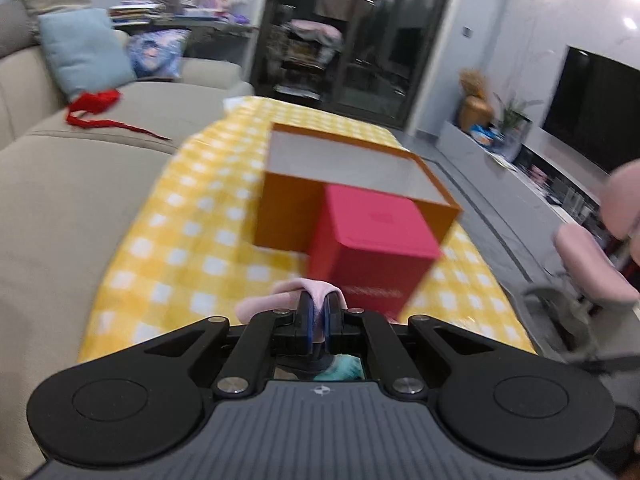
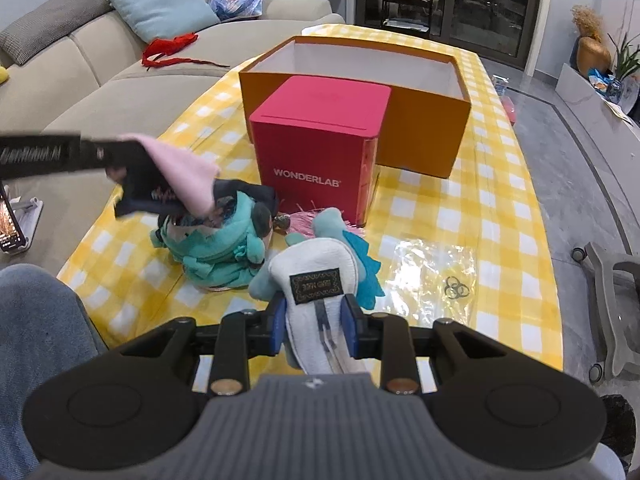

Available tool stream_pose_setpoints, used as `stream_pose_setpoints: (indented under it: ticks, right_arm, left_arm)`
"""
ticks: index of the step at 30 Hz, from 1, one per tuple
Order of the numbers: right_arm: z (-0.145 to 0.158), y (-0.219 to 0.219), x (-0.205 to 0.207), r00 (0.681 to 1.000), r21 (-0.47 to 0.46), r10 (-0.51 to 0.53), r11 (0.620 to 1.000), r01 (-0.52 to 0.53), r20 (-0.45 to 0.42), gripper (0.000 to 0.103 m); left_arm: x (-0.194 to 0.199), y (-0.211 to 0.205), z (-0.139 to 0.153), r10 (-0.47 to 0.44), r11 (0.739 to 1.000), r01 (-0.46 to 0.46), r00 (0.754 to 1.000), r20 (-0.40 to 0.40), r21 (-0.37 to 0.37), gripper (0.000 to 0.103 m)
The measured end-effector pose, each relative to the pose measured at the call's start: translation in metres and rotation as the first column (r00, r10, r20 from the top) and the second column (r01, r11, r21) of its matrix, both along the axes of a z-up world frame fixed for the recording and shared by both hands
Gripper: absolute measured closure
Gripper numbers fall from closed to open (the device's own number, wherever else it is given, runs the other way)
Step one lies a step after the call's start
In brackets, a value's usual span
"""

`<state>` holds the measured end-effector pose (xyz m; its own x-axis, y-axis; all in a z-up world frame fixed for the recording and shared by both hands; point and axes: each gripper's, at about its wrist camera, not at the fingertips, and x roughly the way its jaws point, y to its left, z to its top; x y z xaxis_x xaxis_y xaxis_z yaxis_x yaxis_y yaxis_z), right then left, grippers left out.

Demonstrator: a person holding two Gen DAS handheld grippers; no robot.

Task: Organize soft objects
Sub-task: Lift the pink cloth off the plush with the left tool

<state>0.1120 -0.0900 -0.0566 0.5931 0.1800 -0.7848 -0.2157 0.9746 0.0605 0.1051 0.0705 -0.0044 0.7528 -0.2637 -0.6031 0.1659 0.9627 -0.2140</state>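
Left gripper [image 1: 316, 309] pinches pink cloth [image 1: 280, 300] — right gripper [image 2: 316, 322] clamps white-bellied plush [image 2: 316, 276].

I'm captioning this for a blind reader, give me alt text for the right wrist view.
The right tool grips a white and teal plush toy over a yellow checked tablecloth. At left, the left tool holds pink cloth; behind stand a red box and an open orange box.

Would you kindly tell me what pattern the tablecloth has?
The tablecloth is a yellow-and-white check, clearest in the right wrist view.
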Motion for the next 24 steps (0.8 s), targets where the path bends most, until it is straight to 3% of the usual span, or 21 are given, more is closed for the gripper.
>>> stream_pose_setpoints:
  ticks: [6, 9, 14, 16, 22, 23, 24]
  right_arm:
    - [-0.005, -0.013, -0.001, 0.998, 0.024, -0.055, 0.998, 0.056, -0.032, 0.074]
    - [-0.011, -0.019, -0.003, 0.996, 0.031, -0.073, 0.997, 0.074, -0.049, 0.074]
    - [-0.017, -0.024, -0.005, 0.994, 0.053, -0.089, 0.994, 0.092, -0.063, 0.074]
    - [-0.019, -0.025, -0.004, 0.994, 0.068, -0.091, 0.993, 0.096, -0.066, 0.074]
    - [-0.02, -0.022, 0.003, 0.995, 0.09, -0.078, 0.992, 0.083, -0.058, 0.073]
    - [-0.021, -0.022, 0.004, 0.995, 0.092, -0.077, 0.992, 0.082, -0.058, 0.073]
    - [-0.022, -0.021, 0.004, 0.995, 0.094, -0.076, 0.992, 0.081, -0.058, 0.073]
  left_arm:
    - [0.006, -0.023, -0.027, -0.065, 0.998, 0.062, 0.989, -0.135, -0.026, 0.096]
    - [0.009, -0.036, -0.044, -0.101, 0.995, 0.104, 0.983, -0.154, 0.01, 0.093]
    - [0.004, -0.031, -0.048, -0.073, 0.996, 0.081, 0.983, -0.169, 0.038, 0.063]
    - [0.004, -0.027, -0.046, -0.06, 0.997, 0.065, 0.986, -0.157, 0.027, 0.041]
    - [0.022, -0.018, -0.043, -0.003, 1.0, -0.001, 0.985, -0.174, -0.021, 0.041]
    - [0.027, -0.017, -0.044, 0.014, 1.0, -0.018, 0.982, -0.19, -0.019, 0.042]
    - [0.033, -0.017, -0.046, 0.029, 0.999, -0.033, 0.978, -0.207, -0.016, 0.05]
